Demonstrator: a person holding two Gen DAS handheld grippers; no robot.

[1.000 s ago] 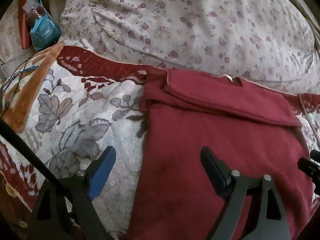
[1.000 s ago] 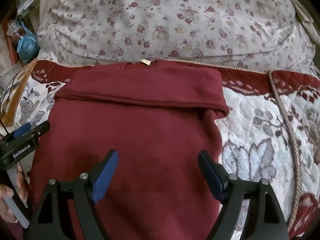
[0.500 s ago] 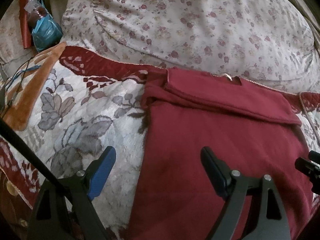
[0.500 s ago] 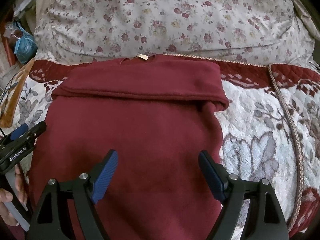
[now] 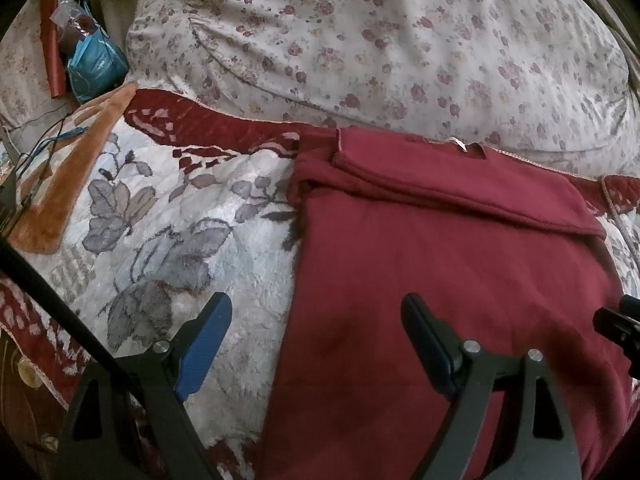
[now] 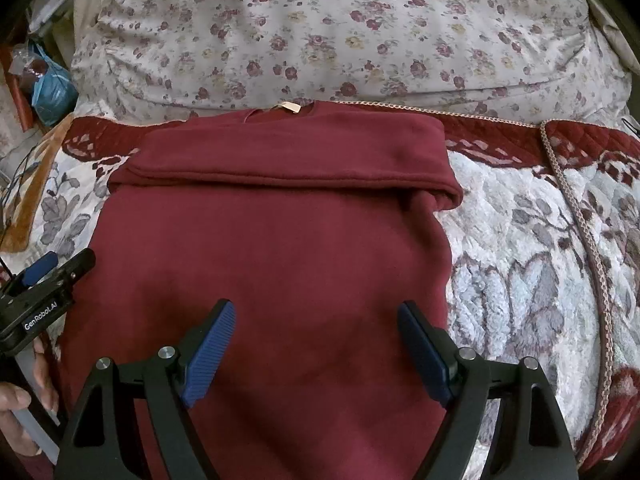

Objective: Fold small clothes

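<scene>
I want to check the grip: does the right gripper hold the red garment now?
No, the right gripper stands open above the red garment, its fingers apart and pinching no cloth.

Dim, warm indoor light; soft shadows only; strong fisheye bending and black vignette at edges; slightly soft, no glare.

The bed point(image 6: 520, 248) was covered with a plush blanket, pale with grey leaves and a dark red border. A dark red garment point(image 6: 280, 260) lay flat on it, its far part folded over into a band. Behind, a bulky flowered quilt point(image 6: 340, 40) sat heaped, touching the garment's far edge.
</scene>
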